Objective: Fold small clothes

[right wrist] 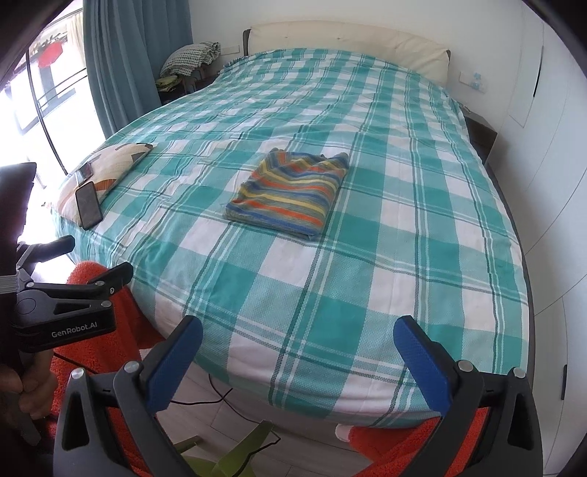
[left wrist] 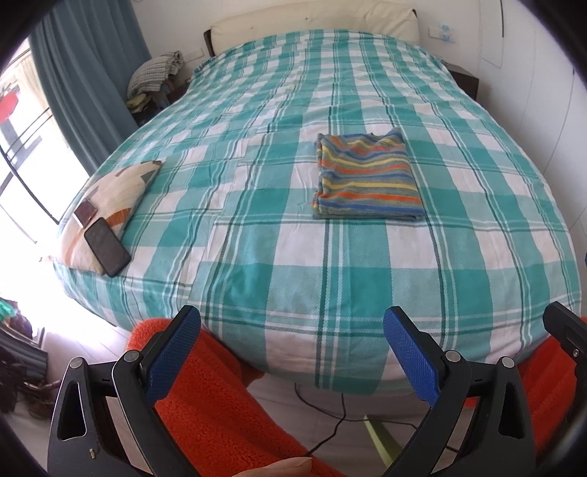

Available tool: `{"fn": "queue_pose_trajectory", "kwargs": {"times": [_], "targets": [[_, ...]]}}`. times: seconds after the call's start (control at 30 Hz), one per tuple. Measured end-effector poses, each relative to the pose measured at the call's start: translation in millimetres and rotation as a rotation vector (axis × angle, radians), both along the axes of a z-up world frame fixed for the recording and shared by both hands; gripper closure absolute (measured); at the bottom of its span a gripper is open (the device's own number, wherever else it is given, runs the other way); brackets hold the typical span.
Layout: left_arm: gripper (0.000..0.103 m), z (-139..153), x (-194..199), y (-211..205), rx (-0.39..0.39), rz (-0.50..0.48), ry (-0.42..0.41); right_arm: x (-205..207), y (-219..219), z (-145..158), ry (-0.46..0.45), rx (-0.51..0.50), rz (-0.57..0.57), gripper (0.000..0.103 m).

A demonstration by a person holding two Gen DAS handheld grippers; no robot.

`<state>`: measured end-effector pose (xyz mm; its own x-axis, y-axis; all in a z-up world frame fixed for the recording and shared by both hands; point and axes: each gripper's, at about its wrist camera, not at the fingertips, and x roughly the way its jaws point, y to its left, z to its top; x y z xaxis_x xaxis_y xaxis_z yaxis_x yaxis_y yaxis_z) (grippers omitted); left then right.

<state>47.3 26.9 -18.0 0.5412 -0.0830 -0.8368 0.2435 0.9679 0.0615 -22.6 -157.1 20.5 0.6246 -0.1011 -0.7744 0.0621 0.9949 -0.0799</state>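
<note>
Garment folded, both grippers empty

We hold the left gripper and right gripper wide apart, gripping nothing, back at the foot of the bed. At 12 o'clock lies the striped garment, folded flat on the checked sheet, well apart from both.

One text can be read: "GenRobot.AI", in pale letters on the black body of the left hand-held gripper, as it shows at the left edge of the right wrist view. The dark screen of the phone lying on the patterned cushion shows no legible characters. The pale plates with blue marks on the wall beside the headboard are too small to read. The left wrist view shows no readable text.
</note>
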Motion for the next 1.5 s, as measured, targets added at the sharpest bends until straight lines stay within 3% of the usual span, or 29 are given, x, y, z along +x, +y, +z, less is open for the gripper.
{"fn": "queue_pose_trajectory", "kwargs": {"times": [0.4, 0.67, 0.87, 1.5], "targets": [[0.000, 3.1, 5.2, -6.3, -0.009, -0.010, -0.009, 2.1, -0.7, 12.7, -0.010, -0.059, -0.038, 0.000], [0.000, 6.5, 6.6, -12.7, -0.010, -0.013, -0.016, 5.0, -4.3, 11.2, -0.002, -0.055, -0.045, 0.000], [0.000, 7.3, 7.2, -17.4, 0.036, 0.016, -0.028, 8.4, -7.2, 6.4, 0.008, -0.057, -0.050, 0.000], [0.000, 5.9, 7.0, -14.3, 0.019, 0.011, -0.002, 11.3, -6.4, 1.2, 0.017, -0.049, -0.048, 0.000]]}}
